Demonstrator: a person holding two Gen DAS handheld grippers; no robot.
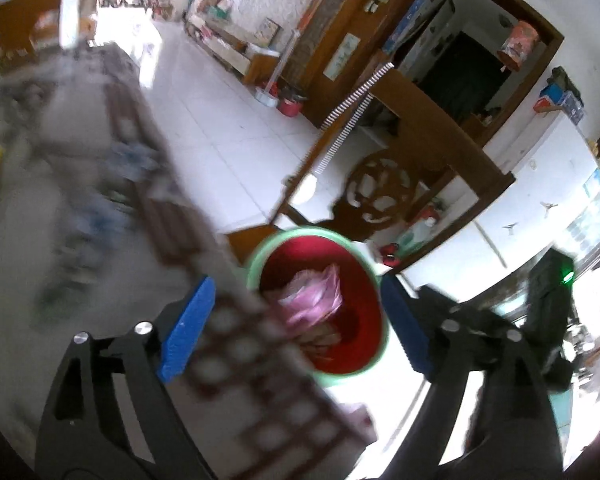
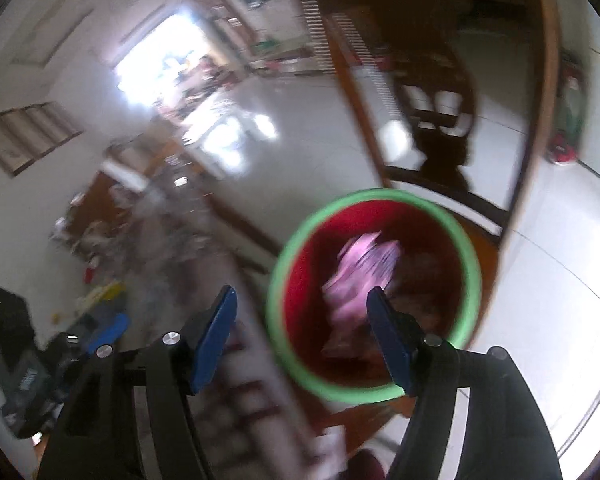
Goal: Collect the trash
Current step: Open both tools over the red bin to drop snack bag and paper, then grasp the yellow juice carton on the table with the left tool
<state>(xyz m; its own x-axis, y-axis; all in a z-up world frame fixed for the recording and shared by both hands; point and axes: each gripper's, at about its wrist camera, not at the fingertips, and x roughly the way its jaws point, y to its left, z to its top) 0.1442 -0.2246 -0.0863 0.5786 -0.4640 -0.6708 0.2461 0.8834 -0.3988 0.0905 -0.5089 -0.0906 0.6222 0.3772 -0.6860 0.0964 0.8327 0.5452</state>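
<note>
A red trash bucket with a green rim [image 1: 374, 276] stands on the floor beside the table, with pink plastic trash [image 1: 320, 300] inside. My left gripper [image 1: 296, 328] is open and empty above the table edge and the bucket. In the right wrist view the bucket's green rim [image 2: 470, 256] and the pink trash [image 2: 360, 276] lie right below my right gripper [image 2: 302, 336], which is open and empty. Both views are blurred by motion.
A patterned tablecloth covers the table [image 1: 100, 200], with blurred clutter on it [image 2: 100, 248]. A carved wooden chair [image 1: 384, 192] stands behind the bucket. The other gripper [image 1: 548, 312] shows at the right. White tiled floor [image 1: 228, 120] stretches beyond.
</note>
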